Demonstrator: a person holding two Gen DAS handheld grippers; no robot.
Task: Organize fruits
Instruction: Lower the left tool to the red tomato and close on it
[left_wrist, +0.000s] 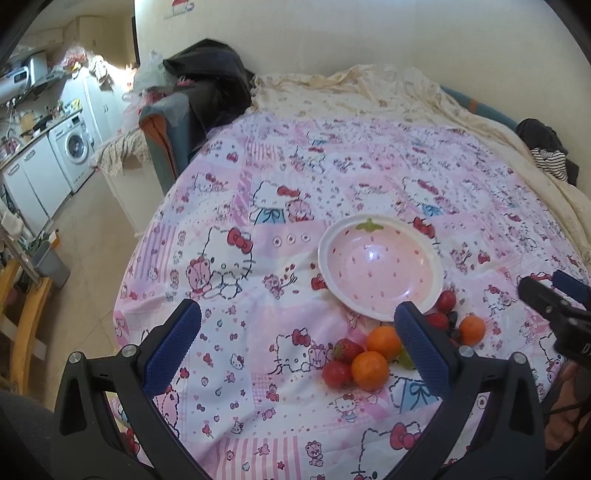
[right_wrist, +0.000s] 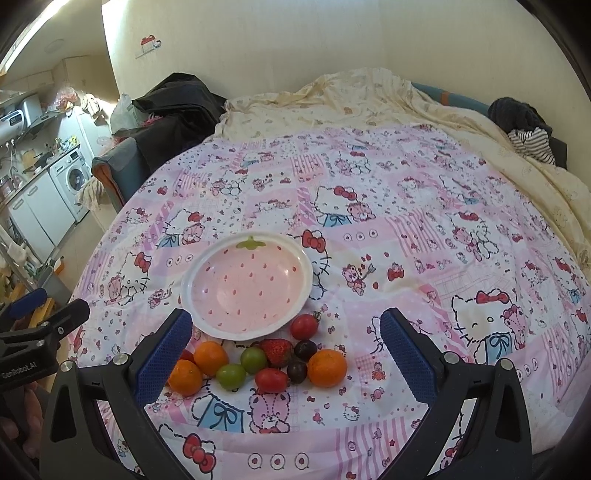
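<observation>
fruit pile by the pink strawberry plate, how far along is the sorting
Nothing looks done: the pink strawberry-patterned plate is bare. Nothing is in hand: the left gripper and right gripper are both open and hold nothing. All of it is left: the orange tangerines, green grapes, red strawberry and the other fruit lie on the cartoon-cat bedspread.

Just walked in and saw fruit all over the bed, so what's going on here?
A person holds a two-finger gripper in each hand over a patterned bedspread. The left gripper and right gripper are both open and hold nothing. The strawberry-pattern plate is empty. The fruit lies in a loose cluster beside it: oranges, green grapes, a strawberry, cherry tomatoes and dark grapes. Sorting hasn't started.
</observation>
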